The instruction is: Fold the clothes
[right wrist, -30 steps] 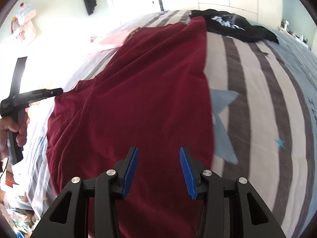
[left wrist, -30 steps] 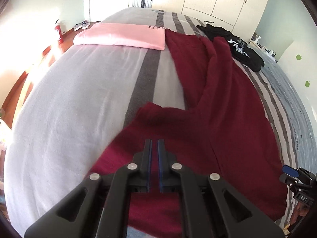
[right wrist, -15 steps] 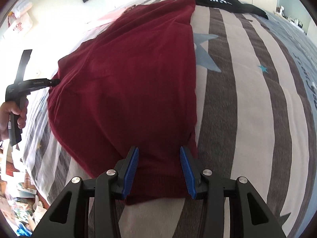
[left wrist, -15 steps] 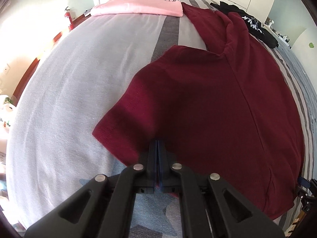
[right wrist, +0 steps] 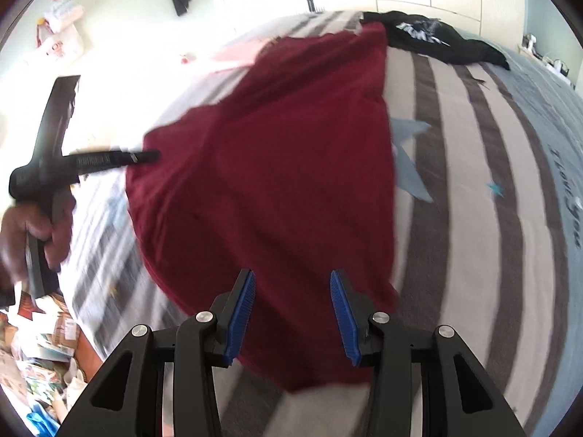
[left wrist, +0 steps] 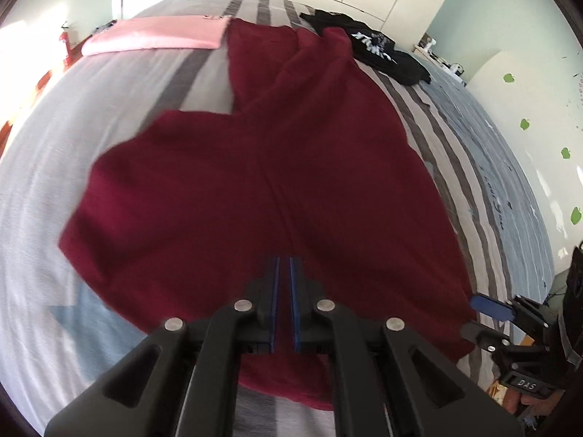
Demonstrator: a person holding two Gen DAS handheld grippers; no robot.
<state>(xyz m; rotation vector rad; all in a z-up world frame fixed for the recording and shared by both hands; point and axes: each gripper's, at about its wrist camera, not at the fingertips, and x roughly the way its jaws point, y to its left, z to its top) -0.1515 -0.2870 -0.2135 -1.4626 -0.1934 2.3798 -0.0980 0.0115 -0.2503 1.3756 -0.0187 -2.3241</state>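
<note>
Left gripper [left wrist: 284, 266] closed, seemingly empty; right gripper [right wrist: 291, 280] parted over maroon shirt [right wrist: 273, 167]

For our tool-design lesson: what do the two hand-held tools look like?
Both tools, left and right, are matte black plastic with two triangular cut-out arms, round silver pivot bolts and blue ribbed pads. Seen side-on, the left has a long black barrel and grip; the right carries white "DAS" lettering.
</note>
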